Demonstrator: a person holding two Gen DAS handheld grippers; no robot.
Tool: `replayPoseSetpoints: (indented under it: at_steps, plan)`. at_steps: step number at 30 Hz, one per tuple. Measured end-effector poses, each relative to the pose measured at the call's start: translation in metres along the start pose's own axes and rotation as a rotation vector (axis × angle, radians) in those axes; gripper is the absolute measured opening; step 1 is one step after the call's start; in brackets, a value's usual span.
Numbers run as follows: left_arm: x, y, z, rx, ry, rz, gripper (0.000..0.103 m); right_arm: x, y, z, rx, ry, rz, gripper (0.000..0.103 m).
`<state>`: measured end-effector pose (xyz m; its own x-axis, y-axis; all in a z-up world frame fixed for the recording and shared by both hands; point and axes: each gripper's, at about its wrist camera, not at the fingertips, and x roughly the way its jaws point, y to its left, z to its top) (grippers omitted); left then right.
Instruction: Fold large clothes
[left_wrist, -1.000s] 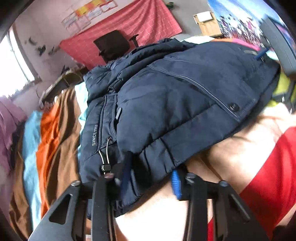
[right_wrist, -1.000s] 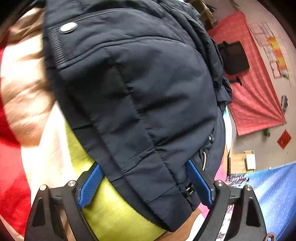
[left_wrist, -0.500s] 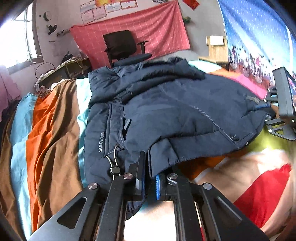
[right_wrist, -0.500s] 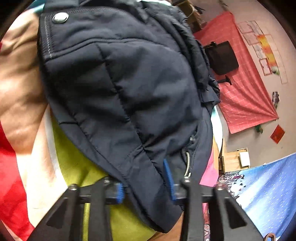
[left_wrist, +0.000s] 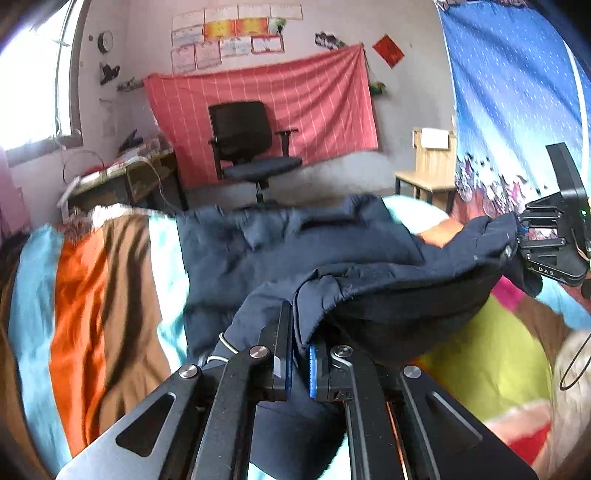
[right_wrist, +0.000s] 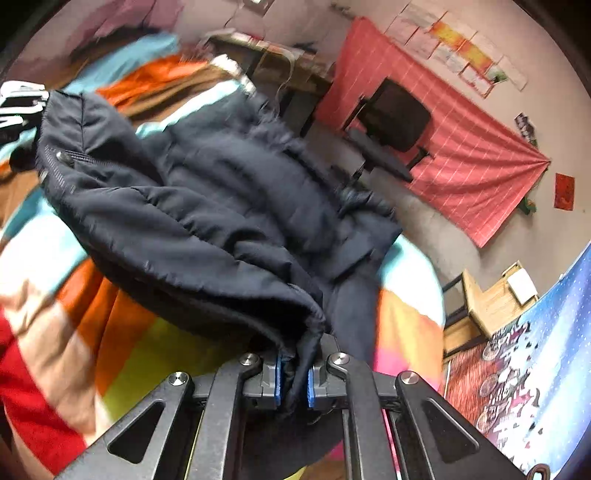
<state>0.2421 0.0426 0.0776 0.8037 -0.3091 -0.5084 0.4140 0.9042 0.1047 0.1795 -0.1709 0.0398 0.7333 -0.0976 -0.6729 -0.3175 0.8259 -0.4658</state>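
Observation:
A dark navy padded jacket (left_wrist: 295, 254) lies on a bed with a striped, many-coloured cover (left_wrist: 92, 295). My left gripper (left_wrist: 300, 363) is shut on the jacket's bottom hem at one corner and holds it raised off the bed. My right gripper (right_wrist: 293, 382) is shut on the hem at the other corner; it also shows in the left wrist view (left_wrist: 517, 236) at the right edge. The hem hangs lifted between them, and the jacket (right_wrist: 221, 206) sags down toward its collar end, which still rests on the bed.
A black office chair (left_wrist: 251, 147) stands beyond the bed before a red cloth (left_wrist: 295, 110) on the wall. A cluttered desk (left_wrist: 122, 173) is at the left, a wooden stand (left_wrist: 432, 173) at the right. A blue patterned hanging (left_wrist: 517, 110) lines the right side.
Both grippers have closed on the jacket's hem and lifted it off the bed. The views have swung up from the bed cover to the room.

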Motion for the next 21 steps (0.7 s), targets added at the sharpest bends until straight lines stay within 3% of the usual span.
replayPoseSetpoints:
  at_steps: [4,8,12,17,21]
  plan:
    - [0.034,0.019,0.054,0.000,-0.038,0.051,0.005,0.011,-0.038,0.041,0.027,-0.089,-0.056,0.008]
    - [0.081,0.042,0.098,-0.066,-0.006,0.109,0.005,0.036,-0.072,0.081,0.061,-0.139,-0.088,0.008]
    - [0.125,0.056,0.127,-0.054,-0.004,0.191,0.004,0.066,-0.099,0.122,0.075,-0.169,-0.100,0.008]
    - [0.183,0.077,0.142,-0.087,-0.021,0.246,0.004,0.115,-0.128,0.165,0.085,-0.171,-0.136,0.008]
    - [0.228,0.090,0.142,-0.130,-0.028,0.267,0.004,0.164,-0.145,0.186,0.118,-0.120,-0.126,0.008]
